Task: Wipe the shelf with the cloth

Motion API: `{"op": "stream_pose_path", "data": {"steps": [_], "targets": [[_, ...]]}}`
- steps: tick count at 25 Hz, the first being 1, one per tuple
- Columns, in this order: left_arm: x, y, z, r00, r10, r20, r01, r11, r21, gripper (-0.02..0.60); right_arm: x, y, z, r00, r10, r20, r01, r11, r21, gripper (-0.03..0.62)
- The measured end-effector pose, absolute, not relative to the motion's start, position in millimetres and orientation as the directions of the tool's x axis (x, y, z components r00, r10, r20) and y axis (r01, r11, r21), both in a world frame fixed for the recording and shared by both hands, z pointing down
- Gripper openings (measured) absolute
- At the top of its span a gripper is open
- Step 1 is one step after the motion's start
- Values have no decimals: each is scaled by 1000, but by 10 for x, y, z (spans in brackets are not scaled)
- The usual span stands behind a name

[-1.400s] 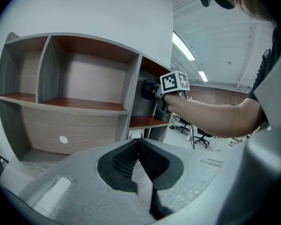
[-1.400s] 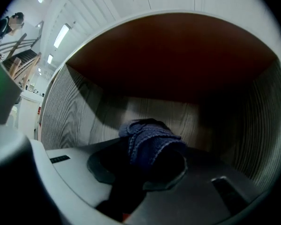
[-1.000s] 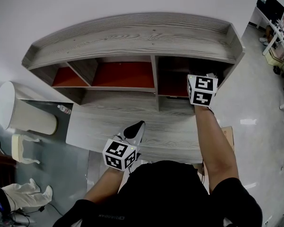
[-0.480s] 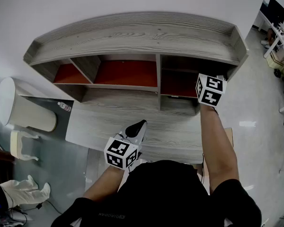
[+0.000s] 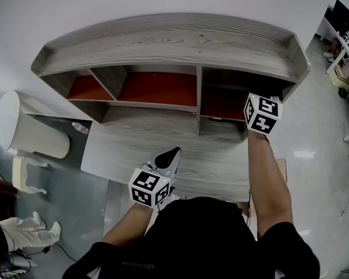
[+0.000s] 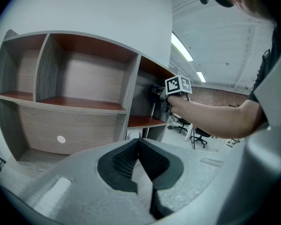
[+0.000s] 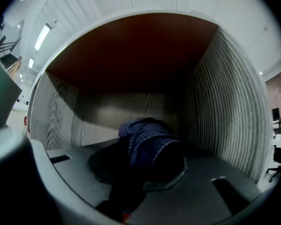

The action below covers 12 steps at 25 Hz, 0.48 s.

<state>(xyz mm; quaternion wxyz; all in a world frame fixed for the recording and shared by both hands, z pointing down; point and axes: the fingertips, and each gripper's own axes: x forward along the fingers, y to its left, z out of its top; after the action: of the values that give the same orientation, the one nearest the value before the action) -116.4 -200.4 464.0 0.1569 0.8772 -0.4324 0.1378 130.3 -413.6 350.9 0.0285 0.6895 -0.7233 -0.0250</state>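
Grey wood-grain shelf [image 5: 163, 45] is set along the back edge of the desk [image 5: 221, 156]; its compartments are floored in red-brown.

- The right gripper [image 7: 143, 165] is reached into the right-end compartment, its jaws clamped on a bunched dark blue cloth [image 7: 147, 137]. The cloth is held close to the back corner, with wall behind and to the right.
- The left gripper [image 6: 139, 146] is held near the desk's front edge, jaws pressed together with nothing between them.
- A white bin [image 5: 23, 129] and a small bottle [image 5: 79, 128] are seen off the desk's left edge.
- Office chairs [image 6: 199, 134] are seen beyond the shelf's right end.
- Small print on the black shirt [image 5: 134, 264] cannot be read.
- Only square black-and-white markers are carried on the cubes.
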Motion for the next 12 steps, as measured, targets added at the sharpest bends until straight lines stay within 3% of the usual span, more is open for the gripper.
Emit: {"op": "stream_pose_path", "data": {"steps": [5, 12], "targets": [[-1168, -2010, 4647, 584, -718, 377, -805, -572, 158, 8, 989, -4041, 3555, -153, -988, -19, -985, 151, 88, 100], [-1205, -1991, 4647, 575, -726, 377, -812, -561, 160, 8, 371, -3994, 3881, -294, -955, 42, -942, 297, 159, 101]]}}
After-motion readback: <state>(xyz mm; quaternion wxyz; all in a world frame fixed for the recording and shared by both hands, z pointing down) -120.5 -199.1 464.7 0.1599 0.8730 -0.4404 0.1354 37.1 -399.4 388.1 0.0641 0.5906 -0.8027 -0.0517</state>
